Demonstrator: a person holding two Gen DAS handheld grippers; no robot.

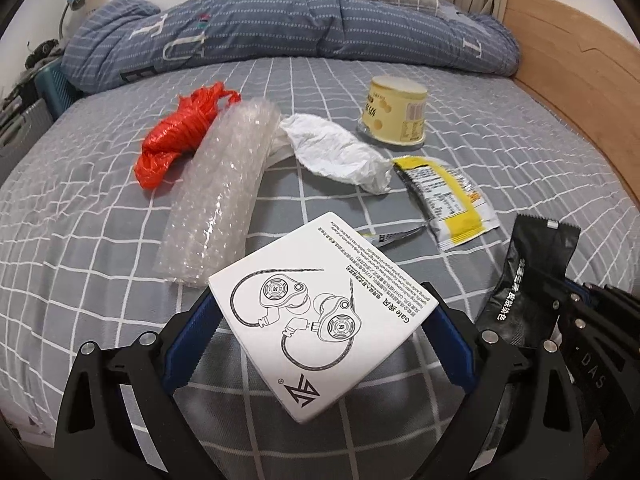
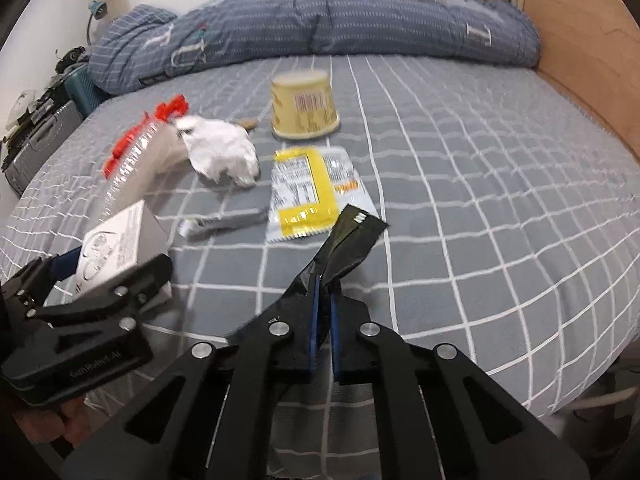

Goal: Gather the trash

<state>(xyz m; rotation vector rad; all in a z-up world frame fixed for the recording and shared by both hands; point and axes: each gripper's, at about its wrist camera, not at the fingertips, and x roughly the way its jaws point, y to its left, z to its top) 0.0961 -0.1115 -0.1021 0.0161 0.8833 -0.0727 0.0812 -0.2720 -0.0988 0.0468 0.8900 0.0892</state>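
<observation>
My left gripper (image 1: pixel 320 320) is shut on a white earphone box (image 1: pixel 320 312) and holds it above the bed; the box also shows in the right wrist view (image 2: pixel 116 248). My right gripper (image 2: pixel 323 284) is shut on a black wrapper (image 2: pixel 348 240), which also shows at the right of the left wrist view (image 1: pixel 528 280). On the grey checked bed (image 1: pixel 100 240) lie a red plastic bag (image 1: pixel 180 132), a bubble wrap roll (image 1: pixel 224 188), a crumpled white tissue (image 1: pixel 340 152), a yellow cup (image 1: pixel 396 110), a yellow-and-white snack packet (image 1: pixel 448 200) and a small torn strip (image 2: pixel 224 222).
A folded blue quilt (image 1: pixel 280 28) lies across the far side of the bed. A wooden bed frame (image 1: pixel 580 80) runs along the right. A suitcase and clutter (image 2: pixel 36 136) stand off the bed's left side.
</observation>
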